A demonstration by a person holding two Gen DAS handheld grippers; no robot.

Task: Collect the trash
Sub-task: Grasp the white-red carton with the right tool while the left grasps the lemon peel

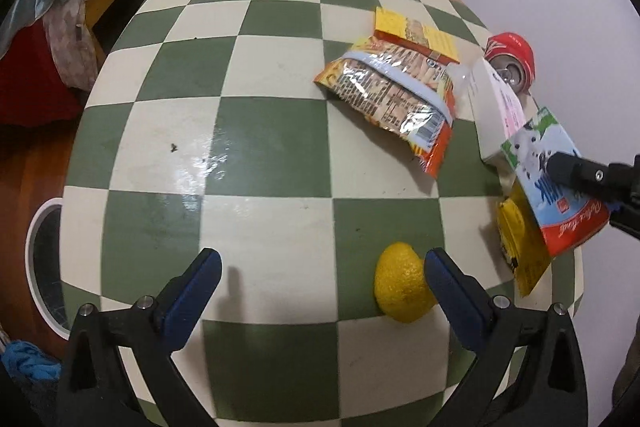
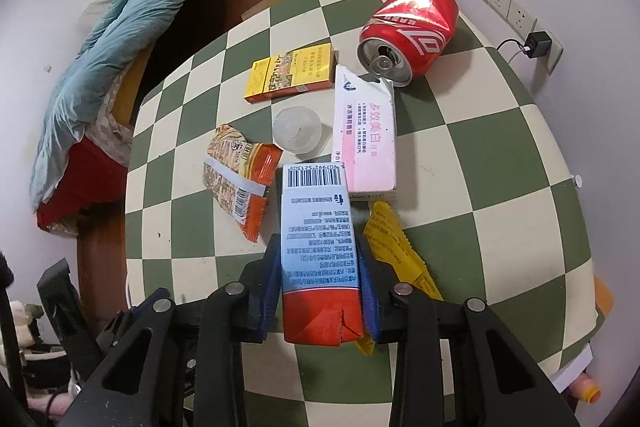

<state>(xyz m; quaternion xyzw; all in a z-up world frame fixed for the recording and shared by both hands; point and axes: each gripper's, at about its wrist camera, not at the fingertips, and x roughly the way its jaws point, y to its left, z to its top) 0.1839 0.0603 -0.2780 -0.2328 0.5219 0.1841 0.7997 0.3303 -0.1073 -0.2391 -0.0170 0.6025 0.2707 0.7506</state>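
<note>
My right gripper (image 2: 320,283) is shut on a blue and red milk carton (image 2: 316,239), held above the checkered table (image 2: 500,155); the carton also shows in the left wrist view (image 1: 560,187). My left gripper (image 1: 322,267) is open and empty, low over the table, with a yellow lemon (image 1: 400,283) just inside its right finger (image 1: 448,283). Other trash lies on the table: an orange snack wrapper (image 2: 240,179), a yellow box (image 2: 292,73), a pink and white box (image 2: 368,143), a dented red can (image 2: 412,31), a clear plastic lid (image 2: 298,131) and a yellow wrapper (image 2: 396,247).
A white-rimmed bin (image 1: 44,267) stands on the floor left of the table. A bed with a blue quilt (image 2: 112,55) is beyond the table. A wall with sockets and a plugged charger (image 2: 536,41) runs along the table's right side.
</note>
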